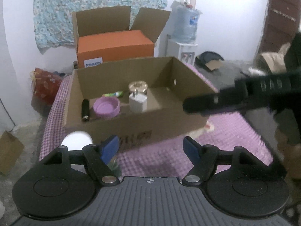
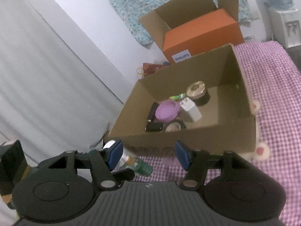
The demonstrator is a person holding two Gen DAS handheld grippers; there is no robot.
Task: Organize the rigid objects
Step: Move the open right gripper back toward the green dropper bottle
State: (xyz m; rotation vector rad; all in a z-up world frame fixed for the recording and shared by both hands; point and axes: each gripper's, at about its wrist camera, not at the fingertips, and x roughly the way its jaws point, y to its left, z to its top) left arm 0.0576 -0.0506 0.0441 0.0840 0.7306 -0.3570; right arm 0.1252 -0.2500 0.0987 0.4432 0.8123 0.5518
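Note:
An open cardboard box (image 1: pixel 131 120) stands on a purple checked bed cover. Inside lie a purple lid (image 1: pixel 107 107), a white charger (image 1: pixel 137 102), a gold-topped jar (image 1: pixel 138 86), a black cylinder (image 1: pixel 85 110) and a green tube (image 1: pixel 112 94). My left gripper (image 1: pixel 151 147) hangs open before the box's front wall, holding nothing. In the right wrist view the box (image 2: pixel 188 137) also holds a flat black item (image 2: pixel 154 127) and a round jar (image 2: pixel 174 127). My right gripper (image 2: pixel 148 154) is open and empty. A green bottle (image 2: pixel 140 166) lies on the cover by its left finger.
Behind stands a larger open carton with an orange box (image 1: pixel 114 47), and a water dispenser (image 1: pixel 185 37) at the back right. A red bag (image 1: pixel 46 86) sits on the floor on the left. The right tool's blurred black body (image 1: pixel 244 94) crosses over the box's right corner.

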